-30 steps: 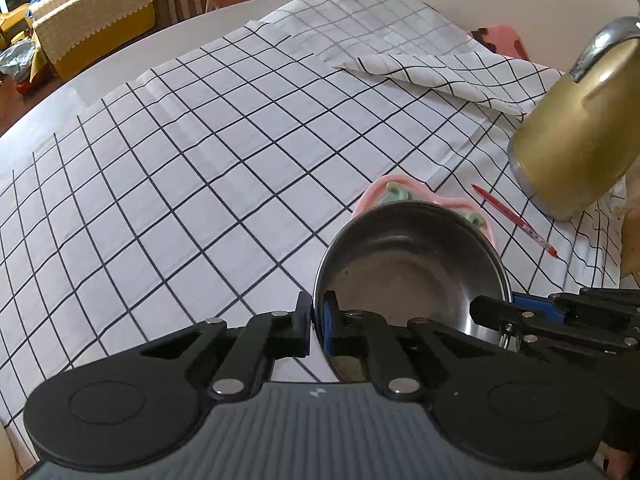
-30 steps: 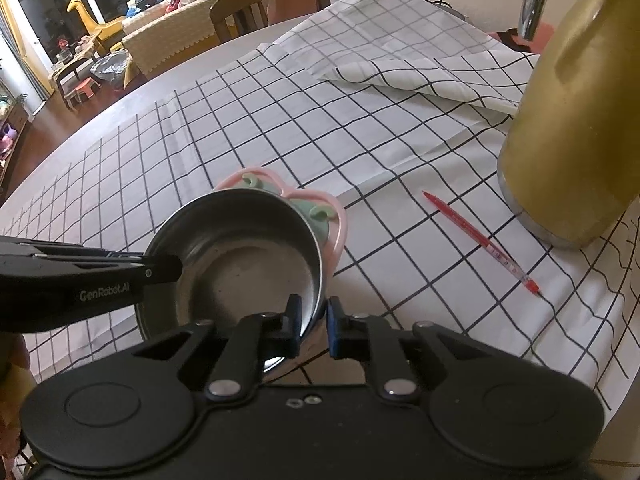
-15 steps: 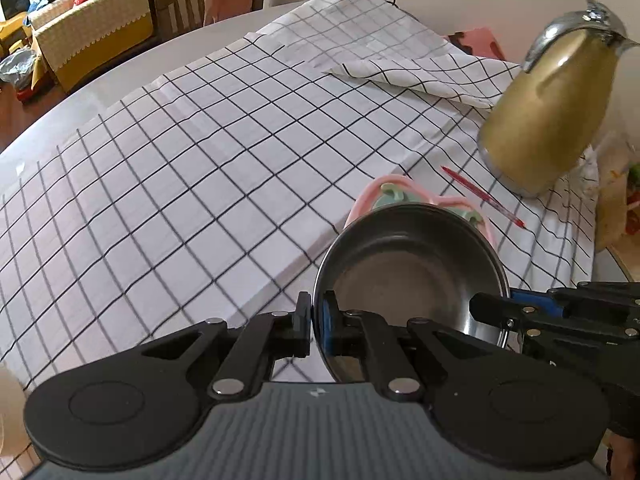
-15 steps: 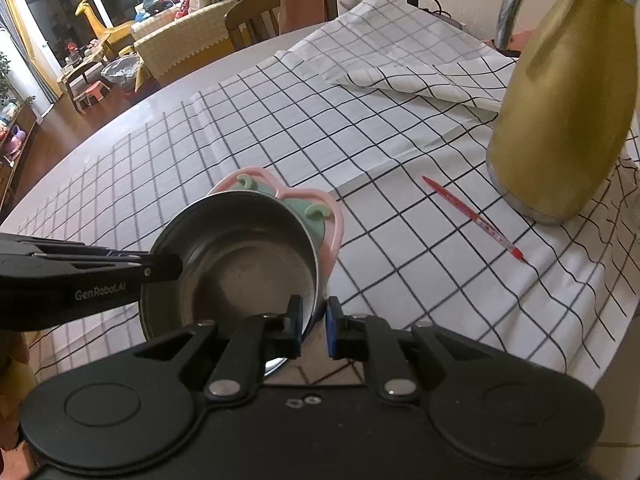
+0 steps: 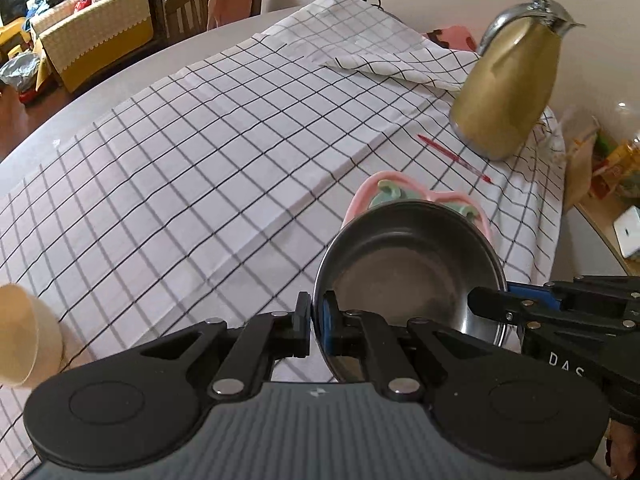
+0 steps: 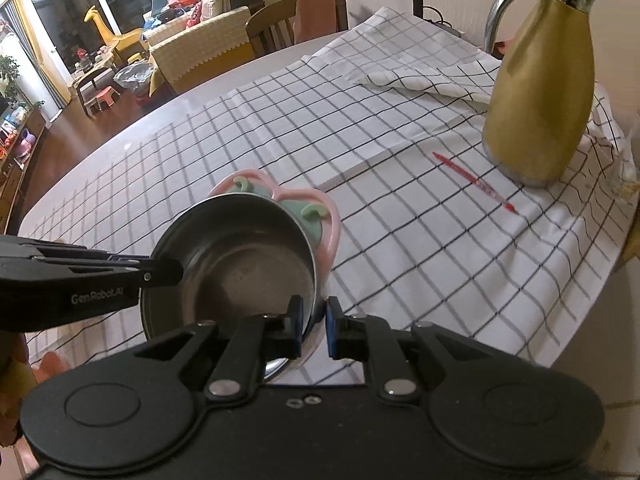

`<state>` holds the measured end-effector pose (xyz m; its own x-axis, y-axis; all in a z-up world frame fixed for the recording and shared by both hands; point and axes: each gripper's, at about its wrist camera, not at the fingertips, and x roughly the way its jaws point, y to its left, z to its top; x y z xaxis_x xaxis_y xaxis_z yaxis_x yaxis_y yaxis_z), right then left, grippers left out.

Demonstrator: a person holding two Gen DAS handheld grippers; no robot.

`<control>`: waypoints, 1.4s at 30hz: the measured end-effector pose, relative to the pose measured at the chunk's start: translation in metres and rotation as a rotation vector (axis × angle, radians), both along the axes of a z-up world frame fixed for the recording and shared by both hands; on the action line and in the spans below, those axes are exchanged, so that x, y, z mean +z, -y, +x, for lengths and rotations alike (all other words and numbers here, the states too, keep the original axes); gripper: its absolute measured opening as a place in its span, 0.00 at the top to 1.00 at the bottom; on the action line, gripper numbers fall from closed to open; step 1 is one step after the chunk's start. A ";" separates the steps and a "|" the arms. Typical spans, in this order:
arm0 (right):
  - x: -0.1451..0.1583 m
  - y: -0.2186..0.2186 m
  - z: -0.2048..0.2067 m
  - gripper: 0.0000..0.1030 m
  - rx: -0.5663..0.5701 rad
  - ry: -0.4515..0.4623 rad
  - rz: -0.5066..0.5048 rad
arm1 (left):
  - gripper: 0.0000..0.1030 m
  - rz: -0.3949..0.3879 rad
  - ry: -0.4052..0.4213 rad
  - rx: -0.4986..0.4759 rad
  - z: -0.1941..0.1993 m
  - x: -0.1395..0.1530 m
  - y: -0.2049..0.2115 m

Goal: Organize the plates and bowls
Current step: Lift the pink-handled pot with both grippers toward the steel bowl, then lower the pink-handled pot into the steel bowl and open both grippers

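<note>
Markings: "GenRobot.AI" in white on side of left claw point(image 6: 166, 270), seen from right wrist cam; "DAS" partly legible on right claw point(image 5: 486, 306) housing in left wrist cam, rest cut off. Item 1: round stainless-steel bowl point(image 5: 408, 276), dull grey interior, shiny rim, tilted toward cams, held above checked cloth. Item 2: pink heart-shaped plastic plate point(image 6: 330, 224) w/ pale green curled-handle dish point(image 6: 310, 216) nested in it, directly behind and under steel bowl; touching or not, cannot tell. Left claw point(image 5: 316, 320): clenched on bowl's near-left rim, blue pads either side of wall. Right claw point(image 6: 312, 322): clamped on opposite rim, one finger inside bowl, one outside. Both claws level, pointing across bowl from opposite sides. Surface point(image 5: 100, 92): round, grey, covered by white tablecloth w/ black grid point(image 5: 224, 152), far corner folded over. Also: gold thermos jug w/ chrome handle and spout point(image 6: 540, 92) far right; red pen point(image 6: 474, 182) just beside it; beige cup point(image 5: 24, 336) at left edge, blurred.
</note>
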<state>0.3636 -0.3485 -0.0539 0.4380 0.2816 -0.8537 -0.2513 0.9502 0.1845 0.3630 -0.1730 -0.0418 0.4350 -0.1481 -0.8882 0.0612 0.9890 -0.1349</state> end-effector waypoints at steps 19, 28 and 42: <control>-0.005 -0.042 -0.101 0.89 0.011 -0.052 0.026 | 0.95 0.018 -0.063 -0.022 -0.108 -0.010 -0.043; -0.024 -0.058 -0.123 0.89 0.019 -0.100 0.023 | 0.95 0.044 -0.089 -0.030 -0.128 -0.026 -0.051; -0.043 -0.068 -0.125 0.89 0.031 -0.140 0.007 | 0.95 0.059 -0.110 -0.034 -0.127 -0.043 -0.054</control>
